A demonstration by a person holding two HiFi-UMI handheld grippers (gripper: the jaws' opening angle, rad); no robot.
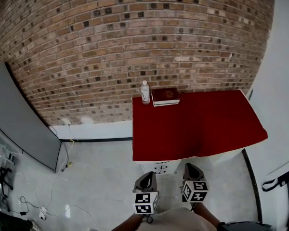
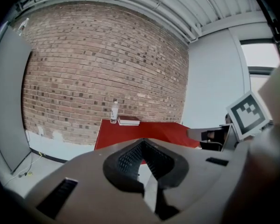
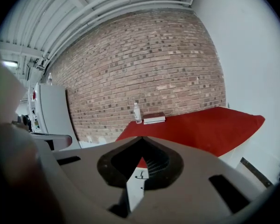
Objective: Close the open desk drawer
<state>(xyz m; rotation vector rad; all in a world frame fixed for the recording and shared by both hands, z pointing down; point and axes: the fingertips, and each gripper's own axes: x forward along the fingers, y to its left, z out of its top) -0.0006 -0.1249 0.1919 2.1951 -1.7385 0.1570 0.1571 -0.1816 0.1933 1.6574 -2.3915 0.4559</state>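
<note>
A desk with a red top (image 1: pixel 197 124) stands against the brick wall. Under its near edge a white drawer unit (image 1: pixel 160 166) with small dark handles juts out toward me; I cannot tell how far any drawer is open. My left gripper (image 1: pixel 146 176) and right gripper (image 1: pixel 191 167) hang side by side low in the head view, just short of the desk front, touching nothing. In both gripper views the jaws meet at a point: left gripper (image 2: pixel 143 142), right gripper (image 3: pixel 141 139). Behind the right jaws shows a white drawer front (image 3: pixel 135 183).
A clear bottle (image 1: pixel 145 92) and a dark red book (image 1: pixel 165 96) sit at the desk's far left corner. A grey panel (image 1: pixel 24 119) leans at the left, with cables (image 1: pixel 43 203) on the floor. A white wall (image 1: pixel 284 81) bounds the right side.
</note>
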